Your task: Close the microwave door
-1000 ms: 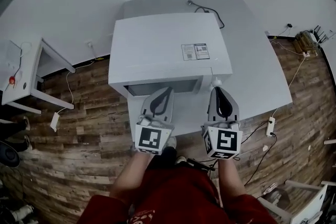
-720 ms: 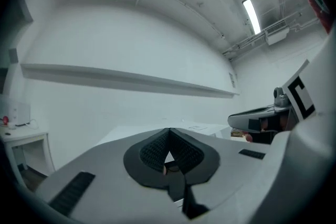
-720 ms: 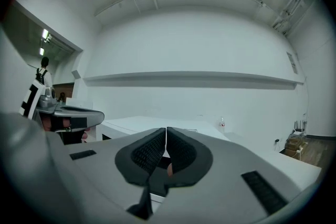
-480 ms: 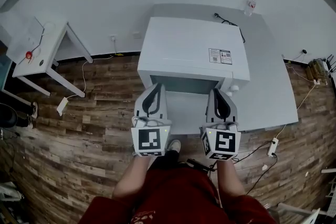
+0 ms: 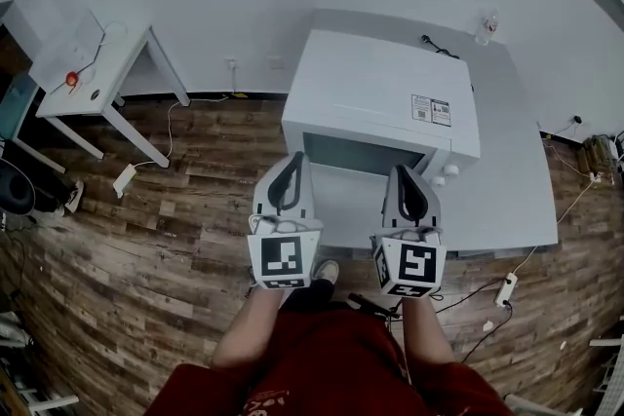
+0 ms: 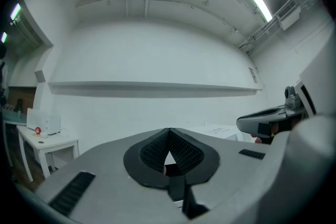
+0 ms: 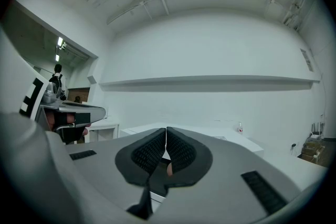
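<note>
My left hand-held gripper (image 5: 294,159) and right hand-held gripper (image 5: 404,170) are side by side in front of the microwave (image 5: 380,97), both level and pointing toward it. Each has its jaws pressed together with nothing between them. The microwave stands on the grey bench (image 5: 507,180) by the white wall. Its door (image 5: 363,154), with the dark window, faces me and looks flush with the front. I cannot tell whether either tip touches it. A small bottle (image 5: 485,24) stands at the bench's back corner, and a smaller white bench (image 5: 107,63) stands to the left on the wooden floor (image 5: 175,209)
</note>
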Tool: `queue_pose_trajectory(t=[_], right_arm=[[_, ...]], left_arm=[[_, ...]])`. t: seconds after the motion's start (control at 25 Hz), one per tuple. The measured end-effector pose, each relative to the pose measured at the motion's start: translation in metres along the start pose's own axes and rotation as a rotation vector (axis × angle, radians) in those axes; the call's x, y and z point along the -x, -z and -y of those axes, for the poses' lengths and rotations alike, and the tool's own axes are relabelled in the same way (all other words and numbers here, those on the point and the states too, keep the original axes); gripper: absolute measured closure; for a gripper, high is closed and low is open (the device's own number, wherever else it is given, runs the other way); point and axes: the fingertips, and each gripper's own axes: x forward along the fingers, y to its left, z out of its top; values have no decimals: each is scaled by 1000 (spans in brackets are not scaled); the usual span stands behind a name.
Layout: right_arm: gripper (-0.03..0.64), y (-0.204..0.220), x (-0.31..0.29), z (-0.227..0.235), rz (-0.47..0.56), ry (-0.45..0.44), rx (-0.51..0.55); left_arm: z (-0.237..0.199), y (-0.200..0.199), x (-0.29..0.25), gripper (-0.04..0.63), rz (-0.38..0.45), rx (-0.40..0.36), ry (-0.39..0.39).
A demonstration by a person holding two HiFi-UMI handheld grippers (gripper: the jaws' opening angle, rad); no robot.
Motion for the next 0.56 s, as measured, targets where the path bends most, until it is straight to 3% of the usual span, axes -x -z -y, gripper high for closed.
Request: queue_pose_trajectory(t=[0.56], right_arm=[[589,3,-10,2,-5,-25,6]], left_arm=[[1,2,-6,569,4,-13,-2]])
